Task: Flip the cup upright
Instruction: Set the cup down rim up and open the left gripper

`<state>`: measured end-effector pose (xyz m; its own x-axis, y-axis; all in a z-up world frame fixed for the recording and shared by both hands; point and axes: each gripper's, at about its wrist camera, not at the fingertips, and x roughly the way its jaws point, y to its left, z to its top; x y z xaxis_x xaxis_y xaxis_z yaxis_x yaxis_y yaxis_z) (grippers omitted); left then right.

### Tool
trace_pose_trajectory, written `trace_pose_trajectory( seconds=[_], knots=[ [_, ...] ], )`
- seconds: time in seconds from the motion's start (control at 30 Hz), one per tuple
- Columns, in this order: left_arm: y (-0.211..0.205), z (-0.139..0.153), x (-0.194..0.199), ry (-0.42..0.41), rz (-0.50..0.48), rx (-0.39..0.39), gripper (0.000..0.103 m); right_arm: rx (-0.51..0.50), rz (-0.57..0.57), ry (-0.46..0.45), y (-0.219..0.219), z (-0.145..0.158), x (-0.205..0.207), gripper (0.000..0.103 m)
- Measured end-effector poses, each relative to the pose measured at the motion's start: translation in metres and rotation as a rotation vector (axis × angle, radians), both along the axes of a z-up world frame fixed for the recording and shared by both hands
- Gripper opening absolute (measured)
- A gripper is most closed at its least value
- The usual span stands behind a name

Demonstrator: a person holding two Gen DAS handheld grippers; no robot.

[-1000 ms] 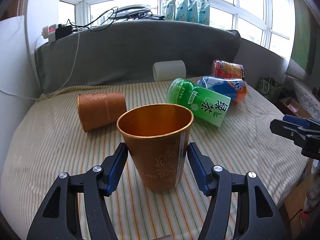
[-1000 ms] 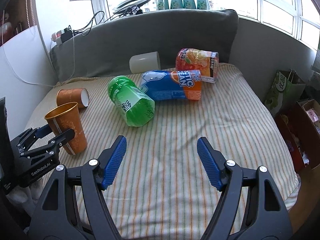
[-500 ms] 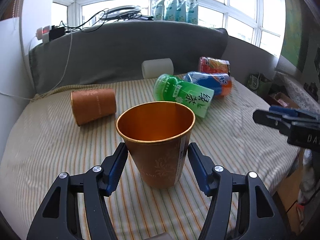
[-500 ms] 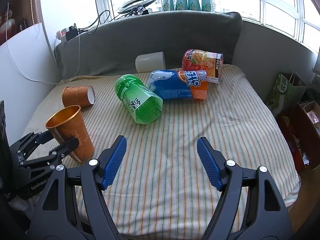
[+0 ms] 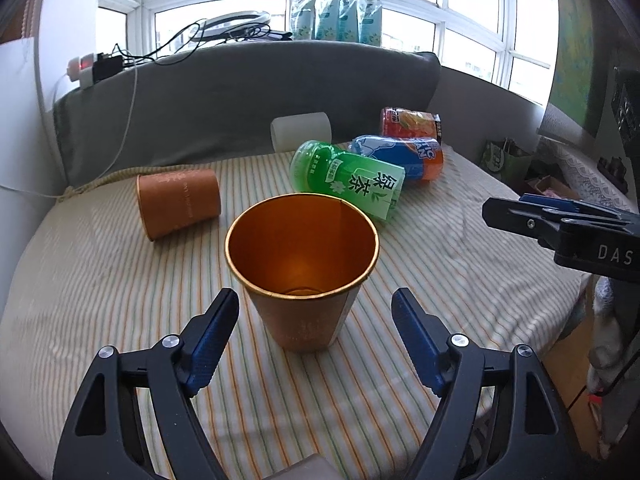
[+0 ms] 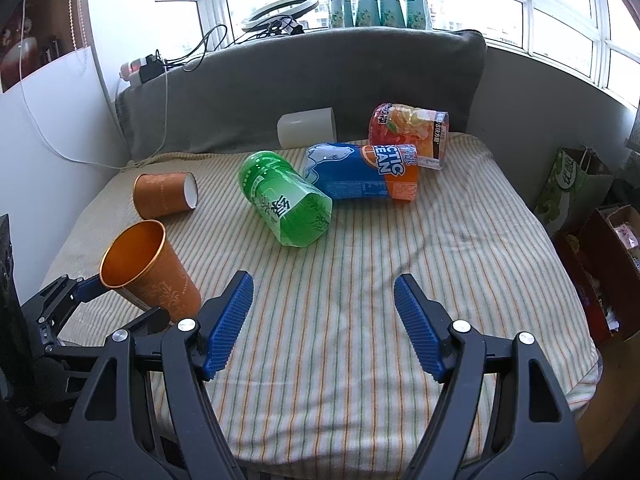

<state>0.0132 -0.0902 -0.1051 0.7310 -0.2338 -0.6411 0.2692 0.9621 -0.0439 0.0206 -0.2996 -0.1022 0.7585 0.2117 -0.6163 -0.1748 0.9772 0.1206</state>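
An orange paper cup [image 5: 304, 280] stands upright on the striped cloth [image 5: 120, 280], mouth up. My left gripper [image 5: 316, 340] is open, its blue pads apart on either side of the cup and clear of it. The cup also shows in the right wrist view [image 6: 152, 276] at the left, with the left gripper [image 6: 116, 304] around it. My right gripper [image 6: 324, 320] is open and empty over the cloth's front middle. A second orange cup [image 5: 178, 204] lies on its side farther back left [image 6: 164, 196].
A green bottle [image 6: 284, 200], a blue-orange bottle [image 6: 360, 176] and a red-orange bottle [image 6: 408, 132] lie on their sides at the back. A white cylinder [image 6: 306, 132] lies against the grey cushion [image 6: 300, 80]. Boxes and a bag [image 6: 572, 188] stand off the right edge.
My left gripper has opened and let go of the upright cup, which now stands on the cloth. The left gripper has drawn back slightly. The right gripper stays open.
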Motion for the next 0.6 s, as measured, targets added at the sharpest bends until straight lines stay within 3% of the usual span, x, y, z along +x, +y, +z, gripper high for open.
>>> trace_pose_trajectory(
  seconds=[0.27,0.33,0.37,0.6],
  knots=[
    [0.015,0.016,-0.022,-0.05,0.045,-0.017,0.079,-0.025,0.017,-0.06,0.009,0.005,-0.013,0.076],
    [0.02,0.023,-0.028,-0.073,0.067,-0.026,0.079,-0.031,0.017,-0.093,0.011,0.007,-0.018,0.08],
    [0.023,0.026,-0.03,-0.089,0.08,-0.03,0.079,-0.031,0.017,-0.109,0.012,0.008,-0.02,0.086],
    [0.039,0.055,-0.05,-0.23,0.166,-0.05,0.082,-0.056,0.006,-0.236,0.021,0.021,-0.04,0.089]
  ],
)
